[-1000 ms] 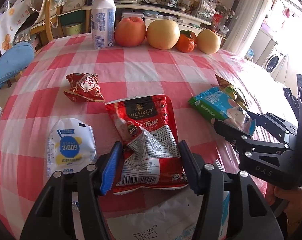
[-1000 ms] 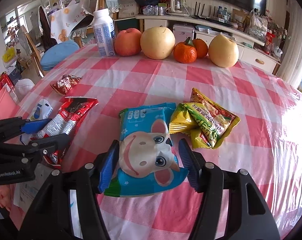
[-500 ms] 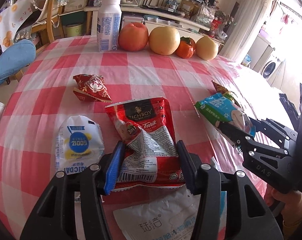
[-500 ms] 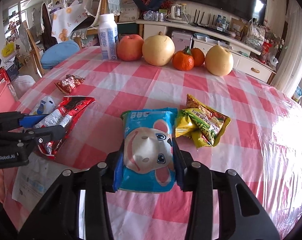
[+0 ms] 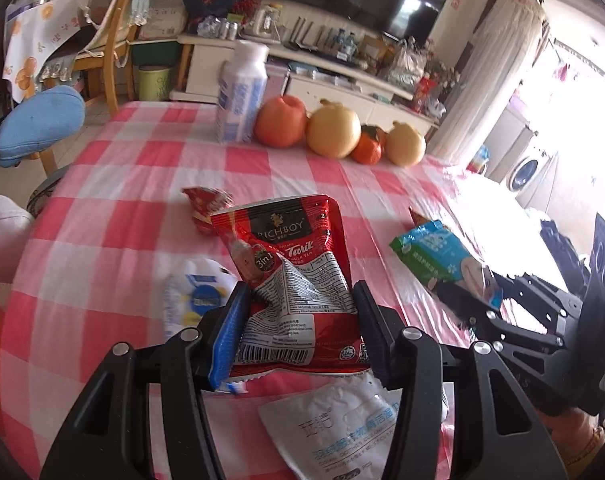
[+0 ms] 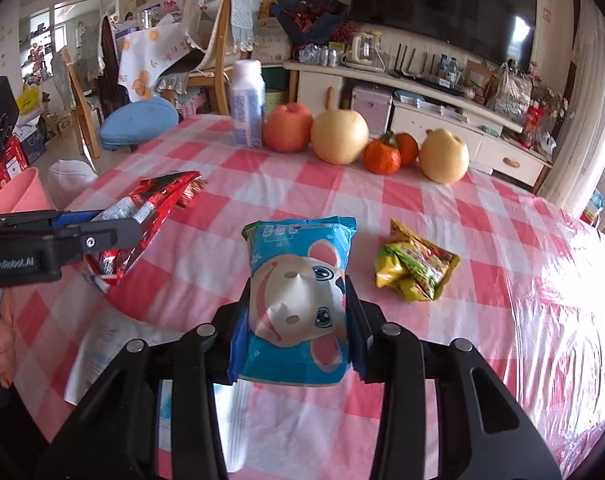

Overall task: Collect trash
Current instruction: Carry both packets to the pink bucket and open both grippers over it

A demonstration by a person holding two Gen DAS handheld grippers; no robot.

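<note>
Wrappers numbered six by our count: the red tea sachet (image 5: 290, 280) pinched in our left gripper (image 5: 298, 320), the blue cartoon packet (image 6: 298, 300) clamped in our right gripper (image 6: 298, 332), both lifted off the checked table (image 6: 502, 280); a yellow-green packet (image 6: 416, 270), a small red wrapper (image 5: 202, 204), a white-blue pouch (image 5: 194, 300) and a white sachet (image 5: 338, 428) lay loose. Beyond, one bottle (image 6: 247, 104) and five fruits (image 6: 339, 136) lined the far edge, leaving the middle free.

We read "RICHBOY", "Tarik" and "3in1" on the red sachet (image 5: 290, 276), and "GenRobot.AI" on the left gripper (image 6: 118, 236).
</note>
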